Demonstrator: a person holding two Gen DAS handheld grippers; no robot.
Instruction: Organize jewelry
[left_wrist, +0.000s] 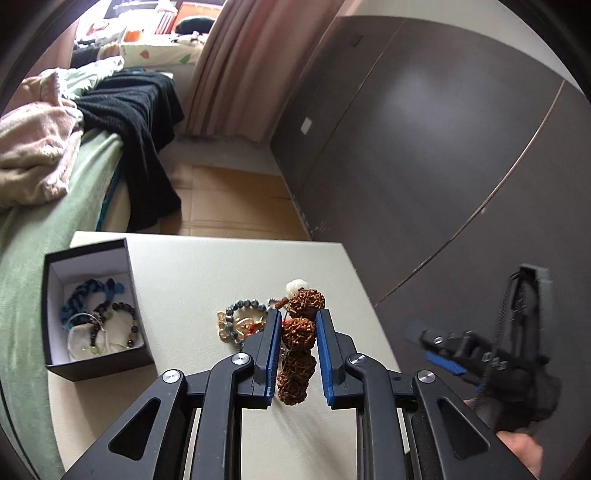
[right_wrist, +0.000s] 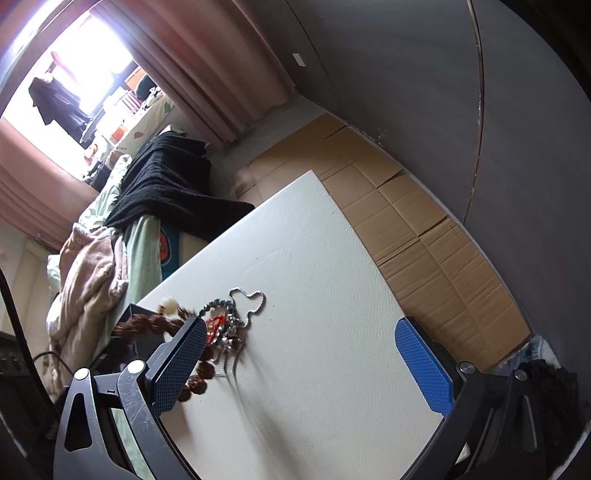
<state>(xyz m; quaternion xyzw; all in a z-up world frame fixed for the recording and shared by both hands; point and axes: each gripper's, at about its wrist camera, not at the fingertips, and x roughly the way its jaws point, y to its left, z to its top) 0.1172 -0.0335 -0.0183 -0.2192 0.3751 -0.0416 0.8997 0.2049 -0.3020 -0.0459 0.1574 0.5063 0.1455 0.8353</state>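
- The left gripper closes its blue-padded fingers on a brown seed-bead strand, the knobbly beads pinched between the pads above the white table
- The strand runs from a pale bead at its far end, through the grip, and down to a cluster of beads nearer the camera, just over the tabletop
- Beside the left finger, a heap of loose jewelry lies on the table: a grey-blue bead bracelet over amber and red pieces
- A black box with a white lining sits at the table's left edge, well apart from the heap; inside it rest a blue braided cord and a dark bead bracelet
- The right gripper hangs off to the right of the table, its blue pads spread wide with nothing between them
- From the right wrist view, a silver chain lies looped on the table at the far side of the heap, and the brown strand stretches leftward in front of the box, slightly blurred
- A bed with a green sheet, a black blanket and pink clothing stands to the left of the table; flattened cardboard covers the floor beside a dark wardrobe
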